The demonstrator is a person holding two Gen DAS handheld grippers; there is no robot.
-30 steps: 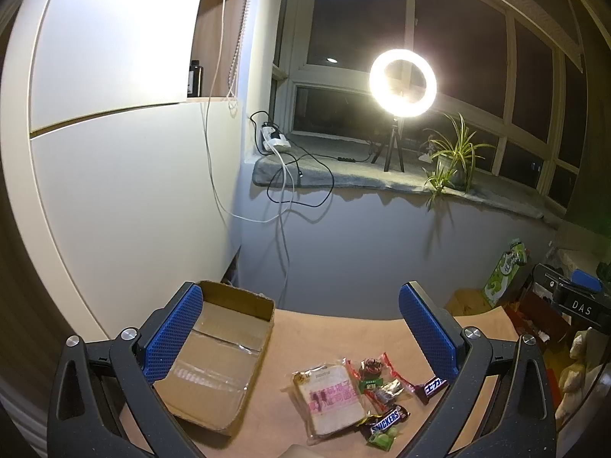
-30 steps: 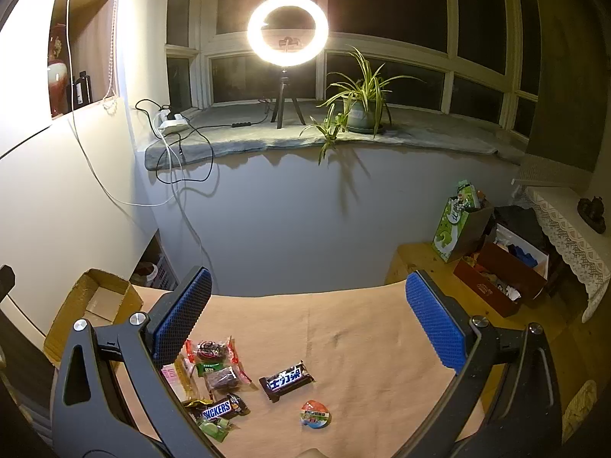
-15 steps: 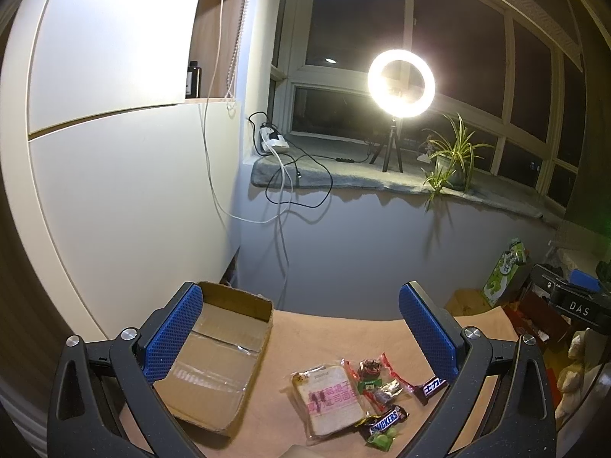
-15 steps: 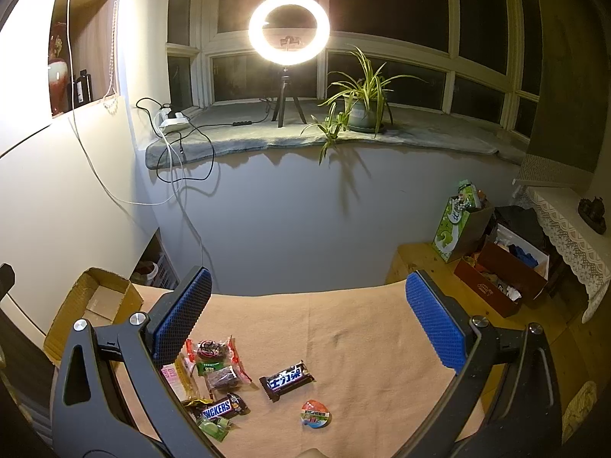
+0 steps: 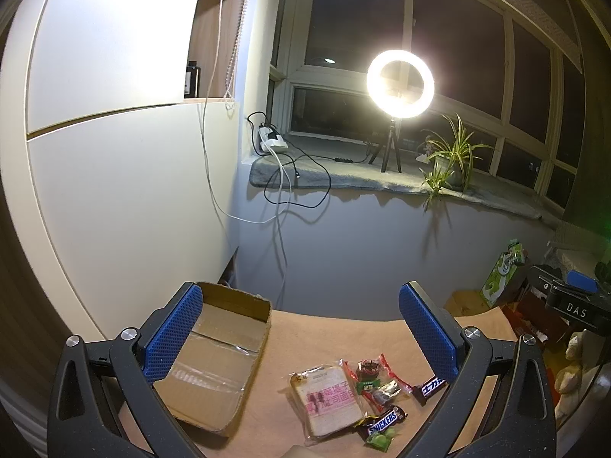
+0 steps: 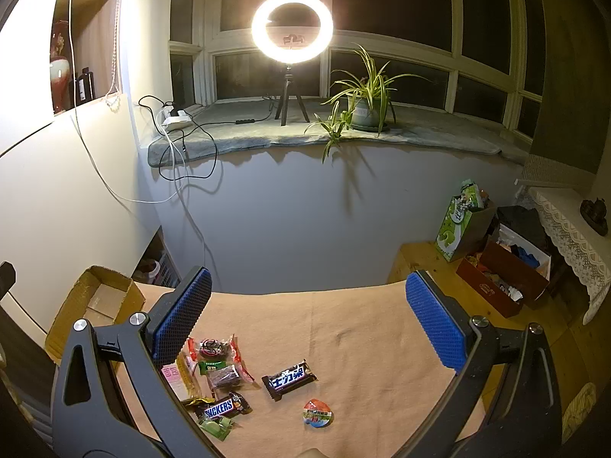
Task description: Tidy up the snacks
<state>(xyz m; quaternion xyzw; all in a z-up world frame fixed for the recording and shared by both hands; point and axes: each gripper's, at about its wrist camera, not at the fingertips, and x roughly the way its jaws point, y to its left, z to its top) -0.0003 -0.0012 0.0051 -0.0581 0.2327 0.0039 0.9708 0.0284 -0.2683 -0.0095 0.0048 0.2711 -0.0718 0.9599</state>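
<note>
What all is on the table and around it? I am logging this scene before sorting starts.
cardboard box: 1, brown, empty, table's left end
bread packet: 1, clear and pink, mid table
Snickers bar: 1, brown, near edge
dark bar: 1, blue lettering, apart to the right
round snack: 1, orange-green, near edge
small wrapped sweets: several, red, green
ring light: 1, lit, windowsill
potted plant: 1, green, windowsill
left gripper: jaws open
right gripper: jaws open
</note>
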